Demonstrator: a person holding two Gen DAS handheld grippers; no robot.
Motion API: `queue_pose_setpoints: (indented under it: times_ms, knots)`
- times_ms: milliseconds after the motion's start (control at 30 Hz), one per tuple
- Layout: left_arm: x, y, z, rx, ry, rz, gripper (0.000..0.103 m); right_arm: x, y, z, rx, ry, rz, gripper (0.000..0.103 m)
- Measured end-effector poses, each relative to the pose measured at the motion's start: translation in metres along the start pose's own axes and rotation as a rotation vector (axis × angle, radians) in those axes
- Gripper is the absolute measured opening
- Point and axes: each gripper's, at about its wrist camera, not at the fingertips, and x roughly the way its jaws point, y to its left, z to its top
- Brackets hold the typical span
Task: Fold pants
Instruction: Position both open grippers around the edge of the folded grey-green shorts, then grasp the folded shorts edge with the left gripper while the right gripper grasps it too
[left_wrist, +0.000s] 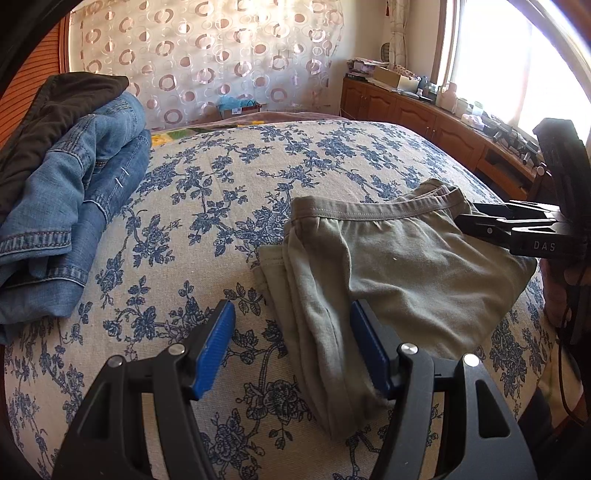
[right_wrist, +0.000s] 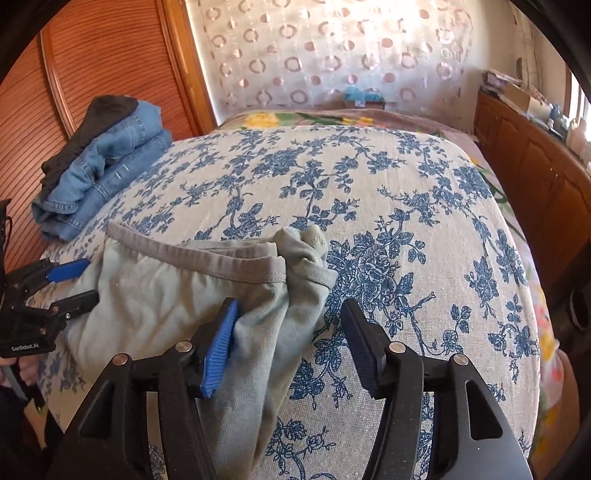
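Two grippers work the grey-green pants (left_wrist: 402, 266), which lie bunched and partly folded near the bed's front edge on the blue-flowered bedspread (left_wrist: 221, 192). Judging by the untidy layers, folding is midway; next the loose end wants pinching and carrying over. Left gripper (left_wrist: 291, 350) stands wide, straddling the folded legs, gripping nothing. Right gripper (right_wrist: 291, 343) is also wide, cloth between its pads unpinched. Folded jeans (right_wrist: 103, 173) sit at the far-left corner.

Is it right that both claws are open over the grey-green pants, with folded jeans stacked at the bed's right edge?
Not quite: the folded jeans lie at the bed's left edge, as the right wrist view shows. Both claws, left and right, are indeed open over the grey-green pants.
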Motion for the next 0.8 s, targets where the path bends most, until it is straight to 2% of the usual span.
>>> queue_pose_setpoints:
  times_ms: [167,300,367,400,433,500,667,733,800]
  knots:
    - [0.0,0.0,0.0,0.0,0.0,-0.001,0.065,0.002,0.003,0.002,-0.008,0.006,0.016,0.057]
    - [0.0,0.0,0.0,-0.001,0.003,-0.004,0.065,0.003,0.009,0.001,-0.028,0.008,0.035,0.039]
    - [0.001,0.001,0.001,-0.005,0.009,-0.009,0.065,0.002,0.012,0.0,-0.038,0.009,0.04,0.028]
    - [0.001,0.002,0.003,-0.012,0.016,-0.016,0.065,0.001,0.012,0.0,-0.039,0.007,0.047,0.017]
    - [0.002,0.003,0.004,-0.017,0.022,-0.02,0.065,-0.001,0.011,0.0,-0.038,0.006,0.052,0.013]
    - [0.002,0.005,0.008,-0.031,0.03,-0.024,0.065,-0.007,0.011,-0.001,-0.039,0.0,0.058,0.011]
    - [-0.009,0.003,0.022,-0.036,-0.023,-0.046,0.064,-0.027,0.006,-0.011,-0.014,-0.039,0.055,0.01]
    - [-0.009,0.005,0.026,-0.044,-0.023,-0.067,0.056,-0.031,0.005,-0.015,-0.018,-0.039,0.046,0.01]
    - [-0.004,0.004,0.03,-0.048,-0.01,-0.073,0.053,-0.029,0.003,-0.018,-0.017,-0.03,0.042,0.01]
